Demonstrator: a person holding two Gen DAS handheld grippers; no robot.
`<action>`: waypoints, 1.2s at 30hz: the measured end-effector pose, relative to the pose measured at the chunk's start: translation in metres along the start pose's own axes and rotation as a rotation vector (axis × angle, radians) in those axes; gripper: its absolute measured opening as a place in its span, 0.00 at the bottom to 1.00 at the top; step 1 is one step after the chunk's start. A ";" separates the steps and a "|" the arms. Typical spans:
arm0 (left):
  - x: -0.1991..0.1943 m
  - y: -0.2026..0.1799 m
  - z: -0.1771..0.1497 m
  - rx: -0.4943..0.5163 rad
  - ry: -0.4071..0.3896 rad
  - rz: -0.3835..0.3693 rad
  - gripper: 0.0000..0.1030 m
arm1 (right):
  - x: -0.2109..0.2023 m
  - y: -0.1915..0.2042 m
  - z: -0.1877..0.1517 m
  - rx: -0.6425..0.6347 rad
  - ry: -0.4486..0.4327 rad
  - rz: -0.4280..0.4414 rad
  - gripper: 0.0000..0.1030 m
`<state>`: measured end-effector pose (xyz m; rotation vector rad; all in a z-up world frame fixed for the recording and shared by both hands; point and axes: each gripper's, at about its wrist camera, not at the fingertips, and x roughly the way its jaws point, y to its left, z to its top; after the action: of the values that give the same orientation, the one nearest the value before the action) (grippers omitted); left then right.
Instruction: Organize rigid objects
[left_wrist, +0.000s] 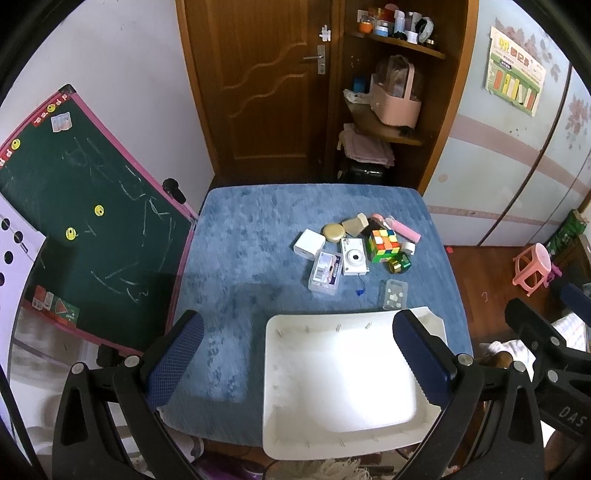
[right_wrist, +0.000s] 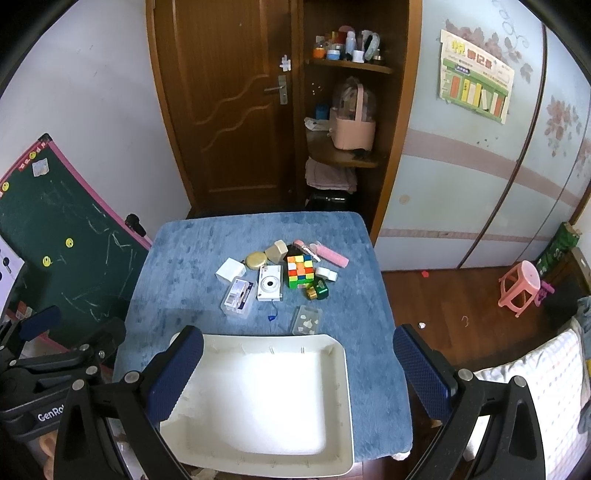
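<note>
A plush blue cloth covers the desk (right_wrist: 184, 258). One glossy white rectangular tray (right_wrist: 258, 387) sits at its near edge. Beyond lies a cluster: one multicoloured cube (right_wrist: 300, 272), one white camera (right_wrist: 269, 284), one round gold tin (right_wrist: 257, 260). Left gripper (left_wrist: 297, 363) and right gripper (right_wrist: 297, 373) hover over the near edge, jaws wide, holding nothing.

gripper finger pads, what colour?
Dark blue, with a fine mesh texture, on black frames. Clearest in the right wrist view: pads of the right gripper.
</note>
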<state>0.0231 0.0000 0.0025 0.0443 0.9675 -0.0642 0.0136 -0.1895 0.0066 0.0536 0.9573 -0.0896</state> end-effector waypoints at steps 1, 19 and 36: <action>0.001 0.001 0.002 0.002 -0.003 0.000 0.99 | 0.000 0.000 0.001 0.001 0.000 -0.002 1.00; 0.035 0.015 0.029 0.075 -0.002 -0.040 0.99 | 0.015 0.007 0.010 0.058 0.008 -0.069 1.00; 0.138 0.010 0.050 0.152 0.121 -0.021 0.99 | 0.074 0.001 0.001 0.100 0.114 -0.165 0.99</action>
<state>0.1429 0.0016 -0.0826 0.1795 1.0831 -0.1557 0.0564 -0.1923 -0.0532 0.0722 1.0696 -0.2892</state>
